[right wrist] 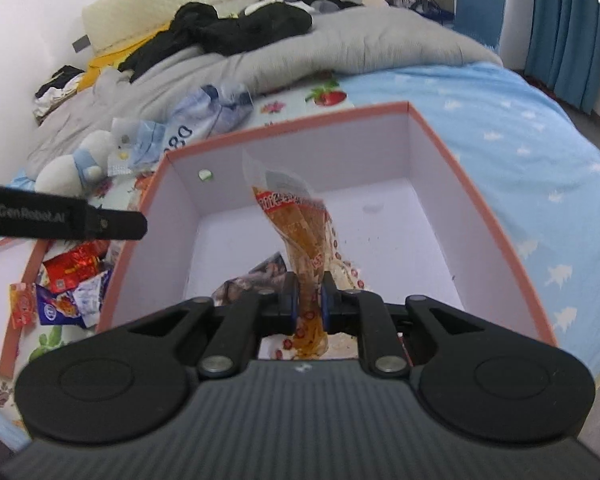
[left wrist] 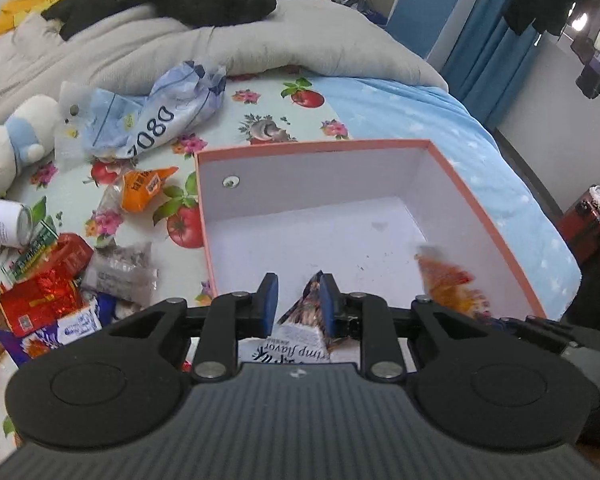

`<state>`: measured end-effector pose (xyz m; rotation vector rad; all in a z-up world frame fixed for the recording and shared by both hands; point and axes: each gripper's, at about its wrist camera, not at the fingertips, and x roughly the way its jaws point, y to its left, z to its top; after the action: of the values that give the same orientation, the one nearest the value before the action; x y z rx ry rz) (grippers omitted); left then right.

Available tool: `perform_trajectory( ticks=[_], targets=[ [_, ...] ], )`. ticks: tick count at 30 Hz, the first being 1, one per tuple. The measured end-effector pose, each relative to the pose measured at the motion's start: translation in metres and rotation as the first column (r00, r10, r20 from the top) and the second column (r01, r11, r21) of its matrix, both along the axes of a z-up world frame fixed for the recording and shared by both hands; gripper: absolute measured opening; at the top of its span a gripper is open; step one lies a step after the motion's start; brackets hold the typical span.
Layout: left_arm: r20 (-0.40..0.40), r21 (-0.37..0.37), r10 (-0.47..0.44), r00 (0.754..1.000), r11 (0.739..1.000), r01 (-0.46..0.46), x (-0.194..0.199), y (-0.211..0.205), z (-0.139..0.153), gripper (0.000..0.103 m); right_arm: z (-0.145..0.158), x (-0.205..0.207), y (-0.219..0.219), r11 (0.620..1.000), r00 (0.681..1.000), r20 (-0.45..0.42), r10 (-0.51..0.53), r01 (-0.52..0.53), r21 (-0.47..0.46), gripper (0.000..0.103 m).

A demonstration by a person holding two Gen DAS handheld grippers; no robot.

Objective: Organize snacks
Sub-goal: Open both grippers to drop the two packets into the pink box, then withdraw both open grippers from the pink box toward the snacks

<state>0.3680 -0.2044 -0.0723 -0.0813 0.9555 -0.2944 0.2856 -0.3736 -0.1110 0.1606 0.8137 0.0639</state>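
My left hand-held gripper sits over the near edge of the pink-rimmed white cardboard box on the bed, jaws apart, right pad touching a brown-and-white snack packet printed "…mp flavor", read upside down. My right hand-held gripper is clamped on an orange translucent snack bag with red print, held upright over the box floor; its text is too blurred to read. Left of the box, red foil packets, an orange sachet and a crumpled blue-white bag marked "Z080" lie on the floral sheet. A black strap reads "GenRobot.AI".
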Motion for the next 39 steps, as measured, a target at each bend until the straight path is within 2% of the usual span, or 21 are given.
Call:
perform_trajectory(
  ticks=[2, 5, 6, 16, 25, 29, 33, 39],
  targets=[
    [0.006, 0.008, -0.003, 1.000, 1.000, 0.003, -0.001, 0.000, 0.000, 0.026, -0.002, 0.002, -0.001, 1.000, 1.000, -0.002, 0.004, -0.004, -0.003, 0.027],
    [0.014, 0.010, -0.011, 1.000, 1.000, 0.011, -0.003, 0.001, 0.001, 0.026, -0.001, 0.002, -0.001, 1.000, 1.000, 0.001, 0.004, -0.004, 0.016, 0.046],
    [0.017, 0.009, -0.014, 1.000, 1.000, 0.014, -0.005, 0.001, 0.004, 0.027, 0.001, 0.002, -0.002, 1.000, 1.000, 0.005, 0.004, -0.004, 0.020, 0.047],
    [0.077, -0.038, -0.009, 0.997, 0.999, 0.012, -0.027, 0.018, 0.026, 0.027, 0.032, -0.019, 0.004, 1.000, 0.992, 0.122, -0.005, 0.002, 0.028, 0.047],
    [0.176, -0.062, -0.005, 0.984, 0.998, 0.016, -0.069, 0.044, 0.050, 0.028, 0.064, -0.049, 0.017, 0.999, 0.968, 0.249, 0.008, -0.019, 0.041, 0.047],
    [0.227, -0.096, 0.031, 0.973, 0.995, -0.009, -0.095, 0.063, 0.059, 0.028, 0.073, -0.067, 0.028, 0.998, 0.954, 0.299, 0.025, -0.041, 0.046, 0.047],
    [0.270, -0.096, 0.043, 0.962, 0.995, -0.017, -0.120, 0.079, 0.066, 0.028, 0.078, -0.083, 0.040, 0.997, 0.942, 0.334, 0.039, -0.058, 0.047, 0.047],
    [0.284, -0.123, 0.074, 0.956, 0.992, -0.040, -0.145, 0.104, 0.066, 0.028, 0.086, -0.103, 0.052, 0.996, 0.925, 0.378, 0.037, -0.067, 0.066, 0.047]
  ],
)
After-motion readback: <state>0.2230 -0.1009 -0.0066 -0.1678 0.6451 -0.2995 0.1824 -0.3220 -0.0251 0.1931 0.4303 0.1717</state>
